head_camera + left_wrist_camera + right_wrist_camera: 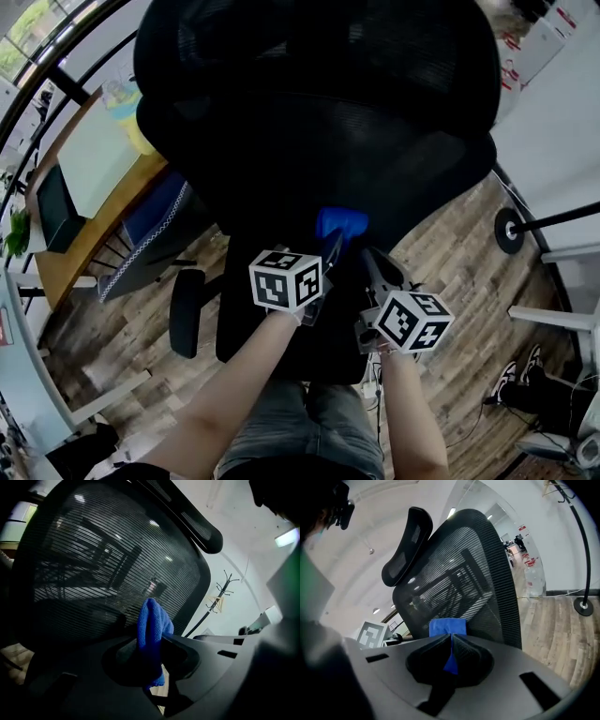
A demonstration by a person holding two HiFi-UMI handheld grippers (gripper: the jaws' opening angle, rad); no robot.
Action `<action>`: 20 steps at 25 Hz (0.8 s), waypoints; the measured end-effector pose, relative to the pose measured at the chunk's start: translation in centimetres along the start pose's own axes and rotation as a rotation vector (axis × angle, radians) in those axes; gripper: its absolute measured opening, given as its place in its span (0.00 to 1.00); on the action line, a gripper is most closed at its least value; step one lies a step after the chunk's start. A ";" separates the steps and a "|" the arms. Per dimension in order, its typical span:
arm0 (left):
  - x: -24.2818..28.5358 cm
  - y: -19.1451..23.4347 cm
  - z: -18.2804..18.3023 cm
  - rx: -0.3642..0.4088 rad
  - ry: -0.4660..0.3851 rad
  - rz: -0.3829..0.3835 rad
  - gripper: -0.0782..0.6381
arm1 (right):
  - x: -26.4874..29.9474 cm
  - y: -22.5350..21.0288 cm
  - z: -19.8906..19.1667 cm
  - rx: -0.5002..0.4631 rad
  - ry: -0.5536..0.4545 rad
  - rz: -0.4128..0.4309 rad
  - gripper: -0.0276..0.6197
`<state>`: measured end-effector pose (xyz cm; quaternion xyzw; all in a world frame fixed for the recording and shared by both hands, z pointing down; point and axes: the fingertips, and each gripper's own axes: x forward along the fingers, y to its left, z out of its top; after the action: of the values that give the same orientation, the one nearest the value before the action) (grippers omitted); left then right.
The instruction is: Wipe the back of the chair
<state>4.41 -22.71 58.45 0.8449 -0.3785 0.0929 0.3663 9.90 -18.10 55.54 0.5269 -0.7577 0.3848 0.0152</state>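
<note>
Both of your grippers are clamped on one blue cloth (342, 223): the left gripper (334, 242) pinches a bunched fold that stands up between its jaws, and the right gripper (368, 255) has its jaws pressed together on a flatter corner. Holding it from two sides likely keeps the cloth gathered as a firm pad that you can push against the mesh without it slipping loose. The cloth sits low on the back of the chair (319, 122), against or just off the mesh; the views do not settle which. Most of the backrest, and the headrest (405, 545) above it, rises over the cloth, so I judge the wiping has much surface left to cover. Around you, a desk (94, 187) and a second chair (155, 234) stand beyond the backrest on your left, and a coat stand (220, 592) rests on the wooden floor (450, 253) to your right, well apart. Nothing lies between the cloth and the mesh.
</note>
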 end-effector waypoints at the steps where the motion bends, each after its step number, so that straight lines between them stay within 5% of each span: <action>1: -0.5 0.5 0.2 -0.008 -0.010 0.012 0.24 | 0.3 0.6 0.0 -0.007 0.006 0.010 0.09; 20: -9.7 10.8 3.8 -0.085 -0.159 0.238 0.24 | 6.8 9.5 -2.5 -0.100 0.118 0.155 0.09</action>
<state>-10.41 -24.58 57.43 0.7825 -0.5076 0.0525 0.3569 -1.79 -20.54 54.80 0.4418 -0.8122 0.3769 0.0561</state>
